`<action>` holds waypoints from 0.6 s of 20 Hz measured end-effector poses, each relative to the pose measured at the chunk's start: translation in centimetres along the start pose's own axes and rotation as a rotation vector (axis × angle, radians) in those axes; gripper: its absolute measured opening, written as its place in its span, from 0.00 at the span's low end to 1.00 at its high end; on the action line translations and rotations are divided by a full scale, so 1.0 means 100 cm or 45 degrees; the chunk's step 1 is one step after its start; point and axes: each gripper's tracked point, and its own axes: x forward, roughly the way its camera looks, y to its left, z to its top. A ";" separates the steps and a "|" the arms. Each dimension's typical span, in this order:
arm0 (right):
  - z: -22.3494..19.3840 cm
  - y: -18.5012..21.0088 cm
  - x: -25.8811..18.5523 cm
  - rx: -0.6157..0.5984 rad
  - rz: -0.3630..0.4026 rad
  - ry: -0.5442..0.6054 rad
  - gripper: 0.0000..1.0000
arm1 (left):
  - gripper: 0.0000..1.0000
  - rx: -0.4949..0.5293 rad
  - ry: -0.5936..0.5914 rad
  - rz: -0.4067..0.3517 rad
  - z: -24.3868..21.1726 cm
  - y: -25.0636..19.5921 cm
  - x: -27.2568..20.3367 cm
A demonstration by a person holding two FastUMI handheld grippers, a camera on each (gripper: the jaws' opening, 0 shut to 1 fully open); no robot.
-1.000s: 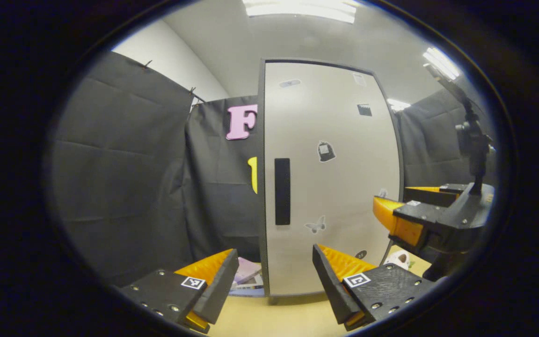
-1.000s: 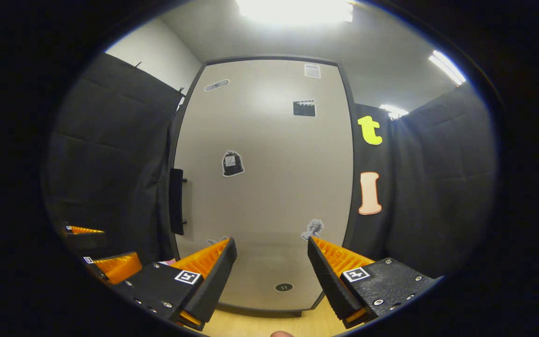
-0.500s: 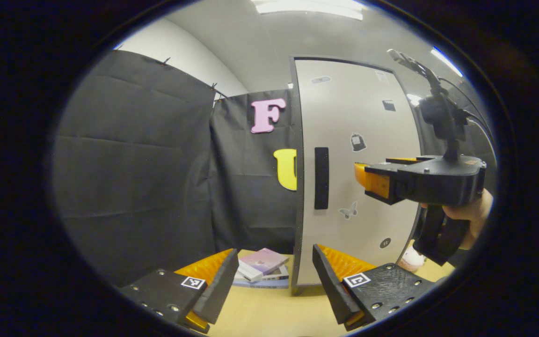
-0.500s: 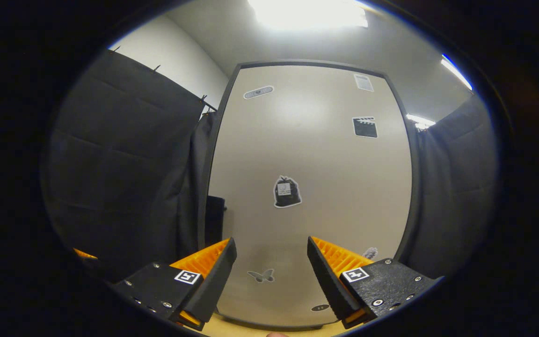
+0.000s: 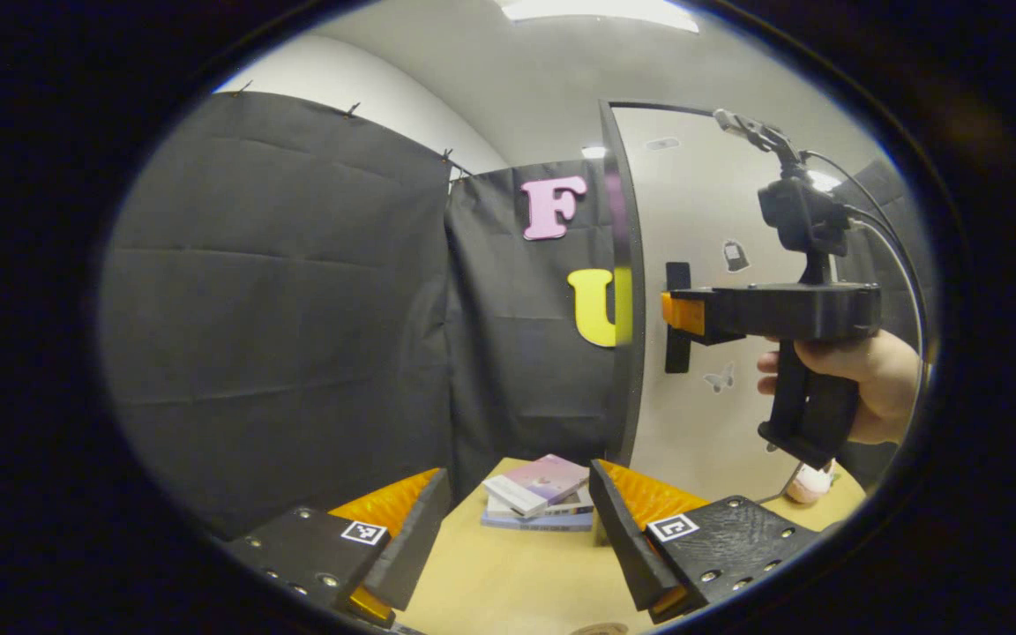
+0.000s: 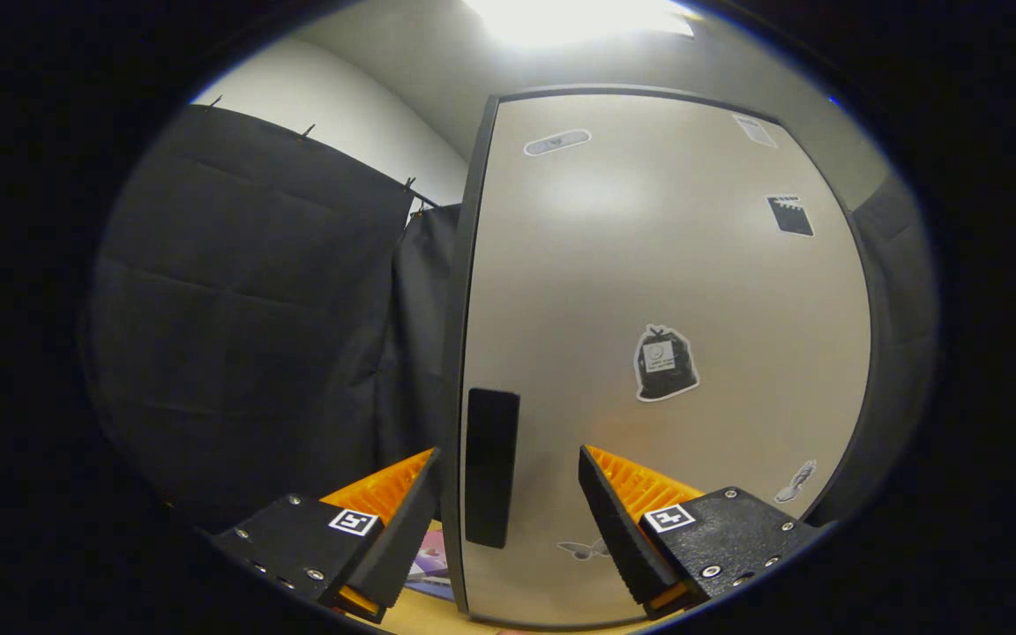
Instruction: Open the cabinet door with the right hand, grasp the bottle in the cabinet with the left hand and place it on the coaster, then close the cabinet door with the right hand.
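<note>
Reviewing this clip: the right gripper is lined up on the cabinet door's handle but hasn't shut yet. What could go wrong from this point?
1. The right gripper is open with the handle between its fingers, nearer the left finger; shutting off-centre may give a weak grip that slips on the pull.
2. The cabinet door is shut; the left gripper waits open near the door's edge and might be in the swing path.
3. The books lie by the cabinet's foot and could be clipped.

Books [image 5: 533, 494] lie on the table [image 5: 508, 582], left of the cabinet door [image 5: 702, 291].
</note>
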 end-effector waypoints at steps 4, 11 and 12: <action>-0.013 0.012 0.013 -0.027 0.052 0.056 0.88 | 0.99 -0.009 0.016 0.024 -0.004 0.004 0.000; -0.027 0.009 0.023 -0.064 0.019 0.141 0.33 | 0.99 -0.009 0.027 0.021 -0.010 0.006 0.001; -0.027 0.009 0.022 -0.065 0.016 0.149 0.32 | 0.99 -0.008 0.025 0.019 -0.009 0.005 0.001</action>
